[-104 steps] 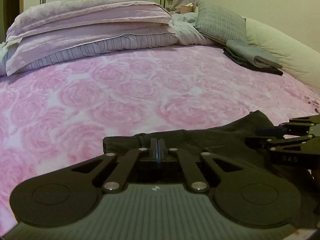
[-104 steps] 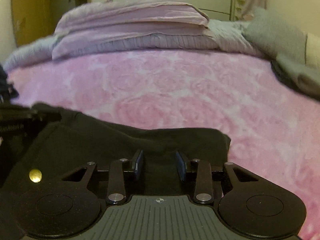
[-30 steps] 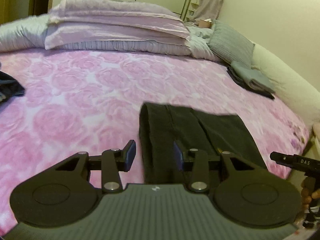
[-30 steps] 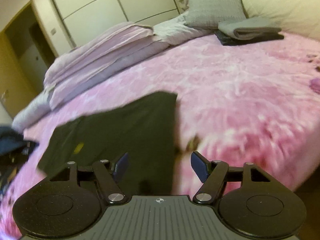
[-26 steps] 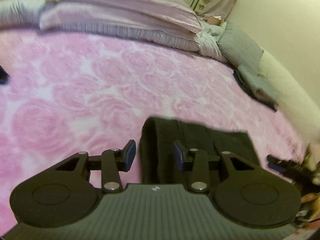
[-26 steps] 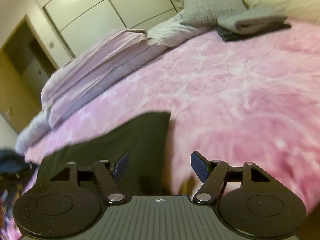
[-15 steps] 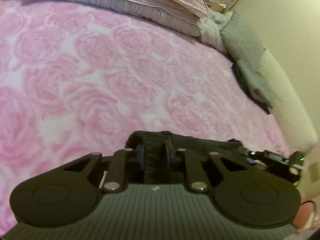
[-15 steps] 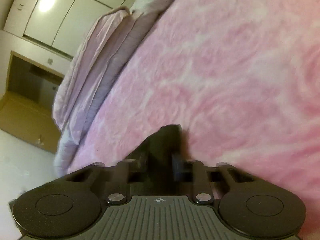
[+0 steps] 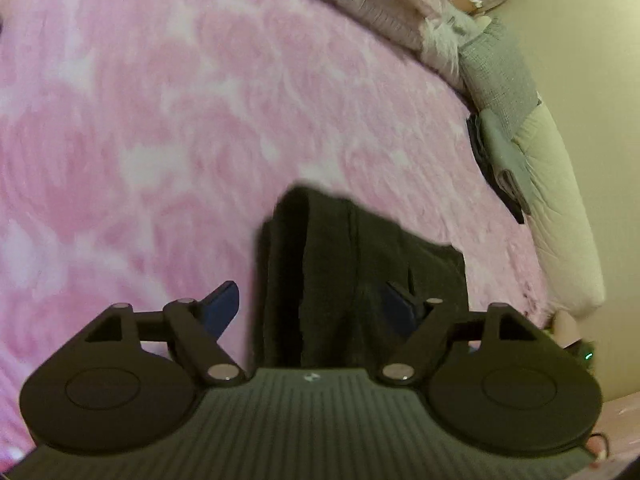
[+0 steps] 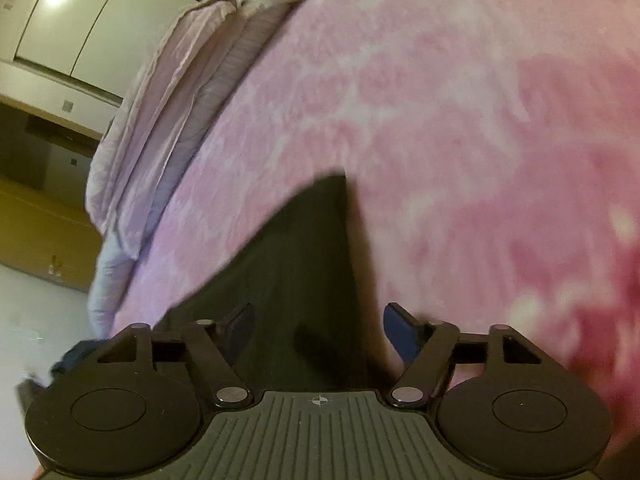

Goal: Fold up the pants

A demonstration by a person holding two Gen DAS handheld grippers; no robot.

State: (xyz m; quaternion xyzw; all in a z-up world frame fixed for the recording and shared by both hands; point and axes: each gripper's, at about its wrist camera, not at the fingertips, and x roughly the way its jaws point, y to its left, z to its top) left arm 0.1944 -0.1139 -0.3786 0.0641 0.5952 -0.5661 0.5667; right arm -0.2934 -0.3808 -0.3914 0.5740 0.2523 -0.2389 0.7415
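Note:
The dark folded pants (image 9: pixel 352 264) lie flat on the pink rose-patterned bedspread (image 9: pixel 168 120). My left gripper (image 9: pixel 316 304) hovers open over their left edge, blue pads spread wide, one pad over the bedspread and one over the cloth. In the right wrist view the pants (image 10: pixel 304 264) show as a dark wedge with a straight right edge. My right gripper (image 10: pixel 320 328) is open above that edge, holding nothing. Both views are motion-blurred.
Stacked lilac pillows and bedding (image 10: pixel 168 92) lie at the head of the bed. A grey cushion (image 9: pixel 496 76), folded grey and dark clothes (image 9: pixel 500 160) and a cream bolster (image 9: pixel 560 216) line the wall side. Wardrobe doors (image 10: pixel 80 20) stand behind.
Half a second ago both grippers were nearly shut on the pants' far corners. Both have since opened wide, letting the cloth go, and drawn back a little.

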